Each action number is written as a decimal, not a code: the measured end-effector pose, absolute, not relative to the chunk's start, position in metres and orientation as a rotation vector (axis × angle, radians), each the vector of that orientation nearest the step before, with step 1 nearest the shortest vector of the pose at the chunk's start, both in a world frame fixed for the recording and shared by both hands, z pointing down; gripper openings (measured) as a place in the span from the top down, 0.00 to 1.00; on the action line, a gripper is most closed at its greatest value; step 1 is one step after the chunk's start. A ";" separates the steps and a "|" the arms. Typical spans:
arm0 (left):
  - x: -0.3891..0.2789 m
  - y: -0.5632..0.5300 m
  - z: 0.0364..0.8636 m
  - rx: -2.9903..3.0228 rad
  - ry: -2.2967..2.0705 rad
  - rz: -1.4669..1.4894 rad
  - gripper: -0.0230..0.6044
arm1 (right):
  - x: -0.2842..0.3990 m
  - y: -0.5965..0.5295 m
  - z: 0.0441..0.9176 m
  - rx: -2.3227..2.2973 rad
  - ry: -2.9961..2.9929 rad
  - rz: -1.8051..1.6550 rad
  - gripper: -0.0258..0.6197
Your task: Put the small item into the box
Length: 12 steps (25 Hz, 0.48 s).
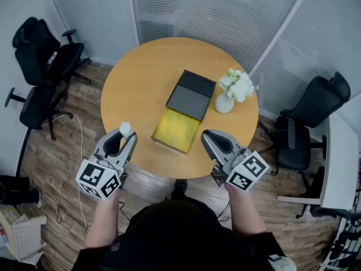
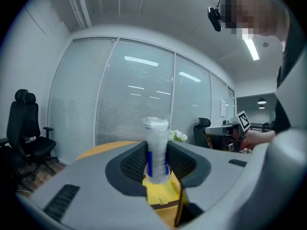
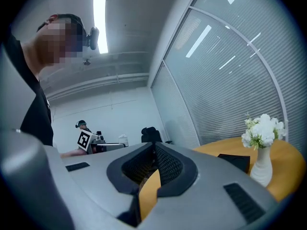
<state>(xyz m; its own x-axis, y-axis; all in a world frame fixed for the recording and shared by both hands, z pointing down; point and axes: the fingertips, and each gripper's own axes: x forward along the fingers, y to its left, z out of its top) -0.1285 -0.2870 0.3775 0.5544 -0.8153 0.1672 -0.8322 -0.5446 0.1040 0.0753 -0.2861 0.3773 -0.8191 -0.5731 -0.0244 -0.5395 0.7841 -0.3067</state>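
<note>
The box (image 1: 176, 130) lies open in the middle of the round wooden table (image 1: 135, 83), with a yellow inside and its black lid (image 1: 190, 95) folded back on the far side. My left gripper (image 1: 125, 133) hovers at the table's near left edge, shut on the small item (image 1: 125, 128), a white, clear-wrapped packet with a blue band. In the left gripper view the small item (image 2: 157, 150) stands upright between the pads, with the yellow box (image 2: 160, 193) seen below it. My right gripper (image 1: 206, 135) hangs near the box's right corner, jaws shut and empty.
A white vase of flowers (image 1: 225, 101) stands on the table right of the lid; the vase (image 3: 261, 164) also shows in the right gripper view. Black office chairs stand at the left (image 1: 45, 61) and the right (image 1: 304, 129). A grey desk (image 1: 341, 162) is at far right.
</note>
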 end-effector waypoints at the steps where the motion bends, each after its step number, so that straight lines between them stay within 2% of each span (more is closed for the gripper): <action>1: -0.125 -0.293 0.378 2.613 -1.403 0.147 0.75 | 0.078 -0.292 0.378 -0.886 2.858 -0.441 0.90; 12: -0.106 -0.327 0.380 2.636 -1.387 0.158 0.75 | 0.078 -0.326 0.380 -0.837 2.906 -0.450 0.90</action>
<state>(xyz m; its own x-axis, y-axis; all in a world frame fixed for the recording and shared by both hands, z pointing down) -0.1057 -0.3275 0.3803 0.5647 -0.8083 0.1667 -0.8251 -0.5576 0.0910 0.0780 -0.3262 0.3801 -0.8469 -0.5318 0.0003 -0.5070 0.8071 -0.3026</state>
